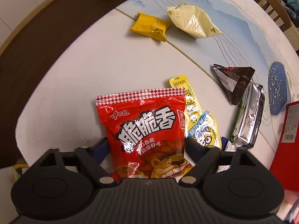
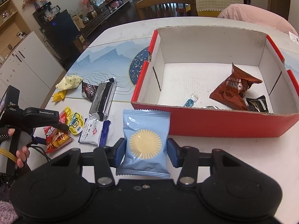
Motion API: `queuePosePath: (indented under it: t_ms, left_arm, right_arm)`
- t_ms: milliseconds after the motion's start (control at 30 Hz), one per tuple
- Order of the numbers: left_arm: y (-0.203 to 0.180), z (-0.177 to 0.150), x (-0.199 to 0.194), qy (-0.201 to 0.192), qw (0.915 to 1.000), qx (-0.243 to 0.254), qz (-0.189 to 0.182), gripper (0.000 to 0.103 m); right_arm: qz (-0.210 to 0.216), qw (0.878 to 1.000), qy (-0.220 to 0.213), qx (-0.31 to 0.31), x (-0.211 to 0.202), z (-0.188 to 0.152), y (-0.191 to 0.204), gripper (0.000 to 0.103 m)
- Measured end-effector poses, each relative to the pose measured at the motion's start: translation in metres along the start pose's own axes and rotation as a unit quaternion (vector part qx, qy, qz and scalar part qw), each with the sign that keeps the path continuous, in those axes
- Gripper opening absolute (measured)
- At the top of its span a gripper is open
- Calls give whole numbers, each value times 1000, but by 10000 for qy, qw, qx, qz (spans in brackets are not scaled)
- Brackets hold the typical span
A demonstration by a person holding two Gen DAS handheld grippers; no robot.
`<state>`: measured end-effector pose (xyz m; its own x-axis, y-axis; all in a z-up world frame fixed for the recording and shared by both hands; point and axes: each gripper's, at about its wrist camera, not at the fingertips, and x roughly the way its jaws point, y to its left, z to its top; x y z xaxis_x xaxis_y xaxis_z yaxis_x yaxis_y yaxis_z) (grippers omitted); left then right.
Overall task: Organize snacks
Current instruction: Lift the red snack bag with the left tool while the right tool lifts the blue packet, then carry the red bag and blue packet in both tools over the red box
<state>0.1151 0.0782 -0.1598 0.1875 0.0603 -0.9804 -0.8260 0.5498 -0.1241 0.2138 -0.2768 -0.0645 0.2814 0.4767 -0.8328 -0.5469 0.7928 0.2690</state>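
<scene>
My left gripper [image 1: 145,145] has its fingers on both sides of a red snack bag [image 1: 143,128] lying on the white table; it also shows in the right wrist view [image 2: 56,138]. My right gripper [image 2: 146,149] is shut on a light blue packet with a yellow sun [image 2: 145,141], held just in front of the red box [image 2: 214,123]. The box holds a brown Oreo bag [image 2: 233,87], a black packet [image 2: 257,103] and a small blue candy [image 2: 190,101].
Loose on the table: a yellow Minions packet [image 1: 201,128], a silver bar [image 1: 250,115], a dark M&M's pouch [image 1: 235,82], a yellow packet [image 1: 149,27], a cream bag [image 1: 194,21], a white-blue packet [image 2: 93,132]. A wooden chair [image 2: 164,5] stands behind the table.
</scene>
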Motion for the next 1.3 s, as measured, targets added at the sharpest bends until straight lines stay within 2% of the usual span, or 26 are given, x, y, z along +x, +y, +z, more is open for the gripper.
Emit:
queuePosePath:
  t_ms: [100,300,500,667,800,1000,1300]
  left_arm:
    - [3,-2,-3,3,10000,-42,-60,73]
    - [10,-5,-14,75,9997,-161,-183,71]
    - [-4,-12,-55,-222,9988,179,-396,71]
    - [-44,-14,-89,-542,9931,794,-676,71]
    - [-88,-19,-111,-718,9835,1373,-929,71]
    - [-156,-29,-130,-834,9632,2210,-1282,71]
    - [-250,-56,-131,-832,9286,3264,-1558,71]
  right_arm:
    - [66,9999,50,-91,0,1,-1,47]
    - [377,9981,-21,-494,-9,5,6,47]
    - [523,9947,-327,-818,-23,16,9,47]
    - [509,9954,-473,-656,-32,28,-7,47]
    - [411,9957,-636,-530,-41,36,-24,47]
    - [42,9959,-846,-324,-49,51,-55,47]
    - [-544,9961,-699,7,-38,65,-105,47]
